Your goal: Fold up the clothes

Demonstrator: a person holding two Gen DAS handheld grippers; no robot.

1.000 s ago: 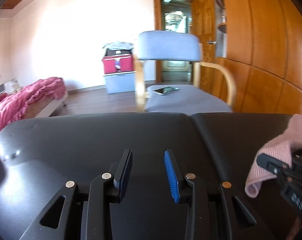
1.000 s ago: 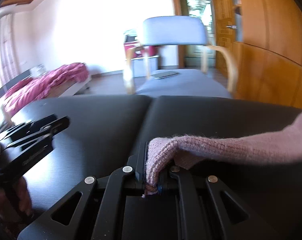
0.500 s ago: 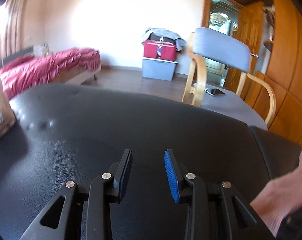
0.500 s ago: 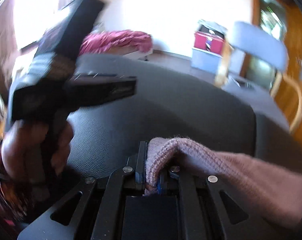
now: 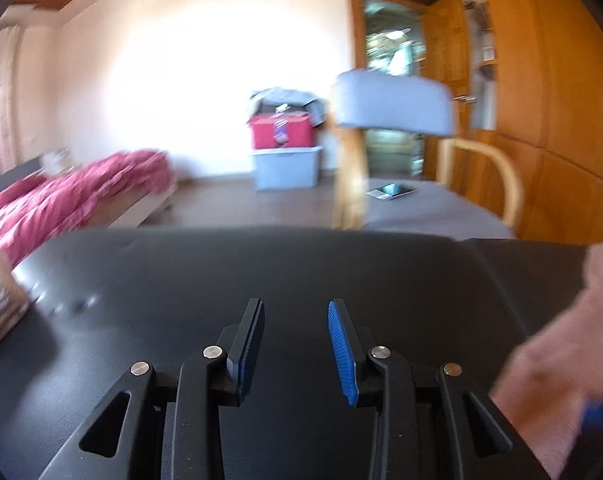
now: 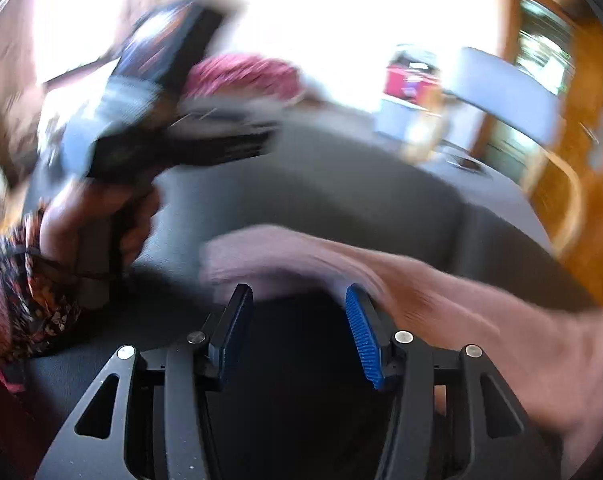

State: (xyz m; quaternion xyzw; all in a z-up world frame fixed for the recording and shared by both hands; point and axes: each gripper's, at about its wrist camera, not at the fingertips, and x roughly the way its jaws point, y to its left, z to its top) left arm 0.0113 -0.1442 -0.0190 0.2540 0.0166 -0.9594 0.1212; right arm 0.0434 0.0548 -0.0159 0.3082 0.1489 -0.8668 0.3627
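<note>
On the black padded surface (image 6: 341, 200): we logged the pink knit garment (image 6: 441, 280), lying just ahead of the right gripper (image 6: 299, 322).
Long axis: it ran from the fingers' front out to our right.
Right fingers: opening, spread; cloth beyond the tips, unpinched.
Left gripper (image 5: 296, 344): parted, empty; garment (image 5: 561, 352) well off to its right.
Nearer hand: right, we judged.
Texture: soft ribbed knit, blurred; surface leather-like.
</note>
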